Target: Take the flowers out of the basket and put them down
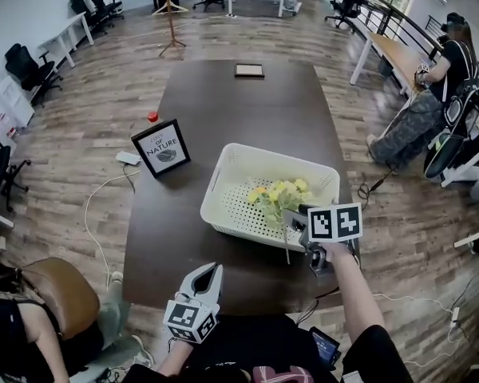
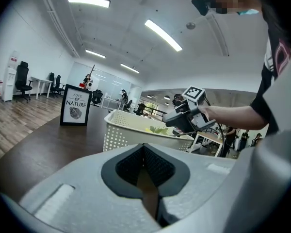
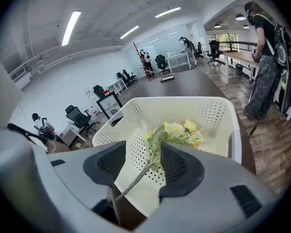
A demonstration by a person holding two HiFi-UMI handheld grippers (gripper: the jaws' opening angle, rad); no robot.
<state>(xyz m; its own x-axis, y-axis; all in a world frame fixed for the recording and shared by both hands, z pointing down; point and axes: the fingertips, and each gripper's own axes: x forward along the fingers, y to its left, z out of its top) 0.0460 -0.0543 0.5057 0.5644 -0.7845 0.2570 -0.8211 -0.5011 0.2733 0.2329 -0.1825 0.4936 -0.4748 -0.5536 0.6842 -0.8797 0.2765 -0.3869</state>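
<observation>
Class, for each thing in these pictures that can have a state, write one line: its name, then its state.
basket, upright on the table, flowers inside
flowers, lying down, stem poking over the basket's near rim
picture frame, standing upright
left hand-held gripper, shut, empty
right hand-held gripper, open, flower stem between its jaws, unclamped

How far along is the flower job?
Done: nothing; the flowers lie in the basket. In hand: the right gripper, jaws open, straddles the stem, not clamped. The left gripper hangs shut at the table edge. Left: grip, lift out, set down.
</observation>
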